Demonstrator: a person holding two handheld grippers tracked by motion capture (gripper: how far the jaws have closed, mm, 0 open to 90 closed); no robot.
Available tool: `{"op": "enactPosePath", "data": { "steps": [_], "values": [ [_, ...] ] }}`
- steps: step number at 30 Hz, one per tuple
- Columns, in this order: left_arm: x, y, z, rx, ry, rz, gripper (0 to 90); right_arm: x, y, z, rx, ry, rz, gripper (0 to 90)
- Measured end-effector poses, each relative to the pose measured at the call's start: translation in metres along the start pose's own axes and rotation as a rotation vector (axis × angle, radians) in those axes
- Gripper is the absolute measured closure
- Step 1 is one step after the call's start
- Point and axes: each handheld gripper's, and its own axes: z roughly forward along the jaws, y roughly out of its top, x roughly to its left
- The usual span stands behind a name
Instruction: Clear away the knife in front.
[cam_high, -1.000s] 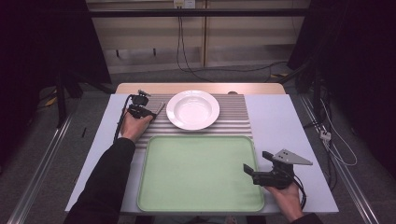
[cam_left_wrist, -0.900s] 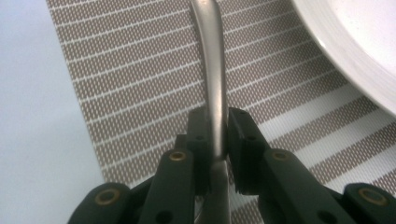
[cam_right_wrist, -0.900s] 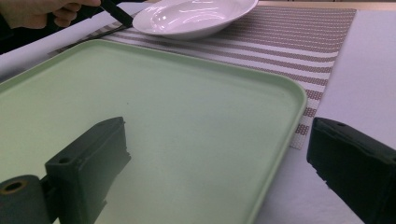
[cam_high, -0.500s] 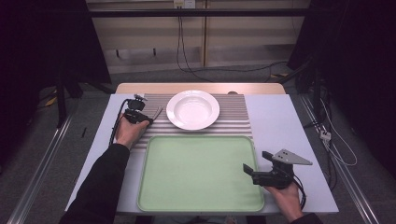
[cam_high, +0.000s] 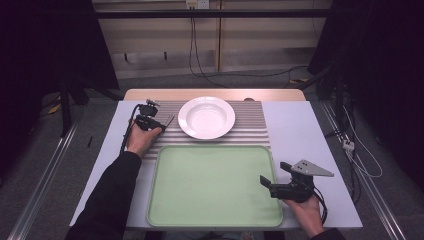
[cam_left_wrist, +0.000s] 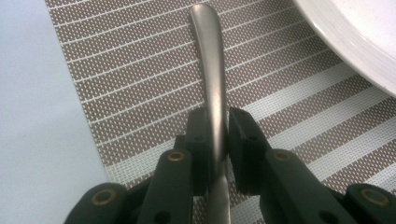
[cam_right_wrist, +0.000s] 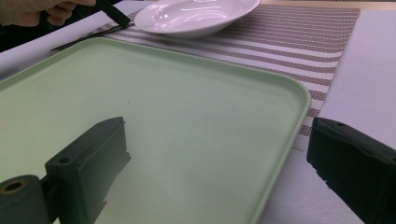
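Gripping one utensil handle (cam_left_wrist: 212, 79) beside one plate (cam_high: 206, 117).

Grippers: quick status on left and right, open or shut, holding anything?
Left gripper: shut on the metal utensil handle, over the striped placemat beside the white plate.
Right gripper: open, holding nothing, at the green tray edge.

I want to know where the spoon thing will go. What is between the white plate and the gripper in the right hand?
In the high view, a bare green tray lies between the white plate and the right gripper.
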Motion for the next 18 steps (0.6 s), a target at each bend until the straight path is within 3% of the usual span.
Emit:
{"op": "enactPosePath", "data": {
  "steps": [8,9,13,18],
  "values": [
    [-0.0021,0.0011,0.0003,0.014,0.016,0.005,79.1,0.0002,0.0000,0.0005,0.002,0.003,-0.004,5.2],
    [-0.0022,0.0016,0.0001,0.022,0.017,0.019,79.0,0.0003,-0.0001,0.0004,0.003,0.002,-0.003,5.3],
    [0.0004,0.0015,-0.0001,0.023,-0.004,0.003,79.1,0.0002,-0.0001,0.0001,0.002,0.003,-0.001,5.3],
    [-0.0013,0.0025,0.0008,0.026,0.010,0.003,79.1,0.0004,-0.0001,0.0005,0.003,0.005,-0.005,5.3]
  ]
}}
